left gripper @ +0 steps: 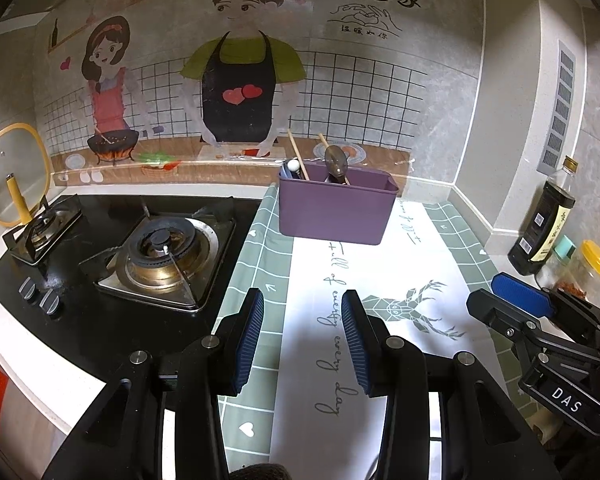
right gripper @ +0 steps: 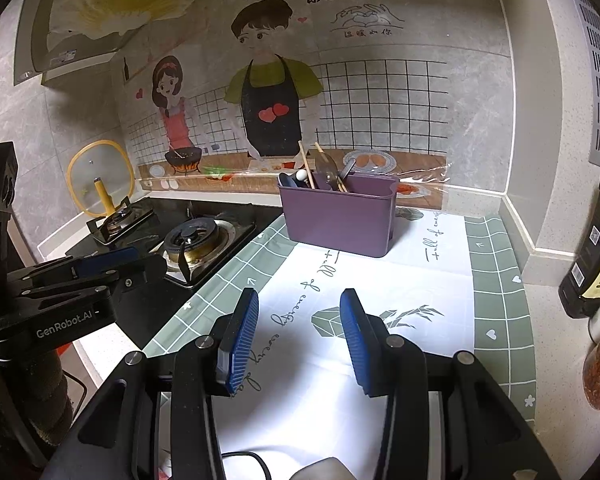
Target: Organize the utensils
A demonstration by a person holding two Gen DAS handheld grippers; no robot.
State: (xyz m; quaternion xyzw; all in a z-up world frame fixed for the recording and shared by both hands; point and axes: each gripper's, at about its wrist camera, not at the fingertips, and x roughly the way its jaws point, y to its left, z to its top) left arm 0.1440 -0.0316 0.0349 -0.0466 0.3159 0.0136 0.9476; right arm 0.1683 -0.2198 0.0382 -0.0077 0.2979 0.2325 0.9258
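Here both tools, left tool [left gripper: 302, 344] and right tool [right gripper: 299, 346], stand spread and empty; purple bin [left gripper: 334, 210] holds perhaps a ladle.

One purple bin [left gripper: 334, 208] stood on one patterned mat [left gripper: 400, 272]. In the bin were two wooden chopsticks [right gripper: 306, 164], two spoons that could be made out, one dark [left gripper: 336, 162] and one with a white knob end [left gripper: 293, 166], and one more dark utensil [right gripper: 347, 169], seen only from the right wrist. The stove [left gripper: 112, 256] had two burners [left gripper: 162, 242] and two knobs [left gripper: 40, 296]. One glass lid [left gripper: 14, 176] with a yellow rim leaned at the wall. There was one dark bottle [left gripper: 544, 224] and two jars [left gripper: 588, 268] beside it. Two grippers were in view, left [left gripper: 303, 300] and right [right gripper: 299, 300], each with two blue pads. The wall picture showed two cartoon figures.
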